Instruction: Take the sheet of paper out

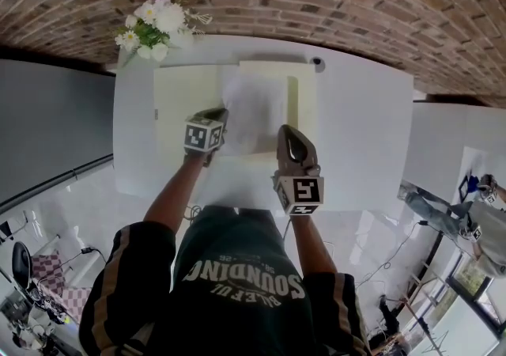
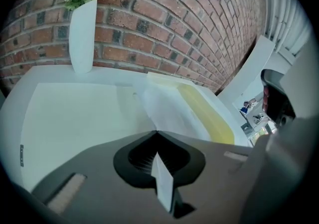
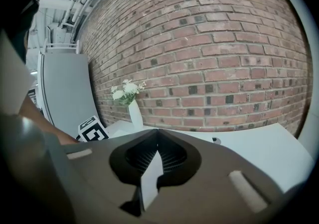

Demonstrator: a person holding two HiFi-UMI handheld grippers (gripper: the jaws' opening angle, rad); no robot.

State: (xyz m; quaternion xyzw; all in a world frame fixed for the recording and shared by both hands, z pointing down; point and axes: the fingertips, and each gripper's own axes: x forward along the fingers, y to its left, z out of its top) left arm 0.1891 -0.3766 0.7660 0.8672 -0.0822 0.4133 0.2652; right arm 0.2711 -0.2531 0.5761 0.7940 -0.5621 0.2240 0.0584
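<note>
Left gripper view: left gripper (image 2: 157, 132), jaws together, pinches paper sheet (image 2: 172, 111).

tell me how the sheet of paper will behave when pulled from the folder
Probably floppy: the sheet of paper bends upward from the cream folder to the left gripper, whose jaws are closed on its edge. Likely very light, since that single pinch lifts it. Held at one edge only, it could crease or tear if tugged hard.

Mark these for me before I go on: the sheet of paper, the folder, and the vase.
sheet of paper (image 1: 254, 109), head view, middle of the white sheet.
folder (image 1: 183, 101), head view, bare left half.
vase (image 2: 82, 36), left gripper view, its white body.
</note>
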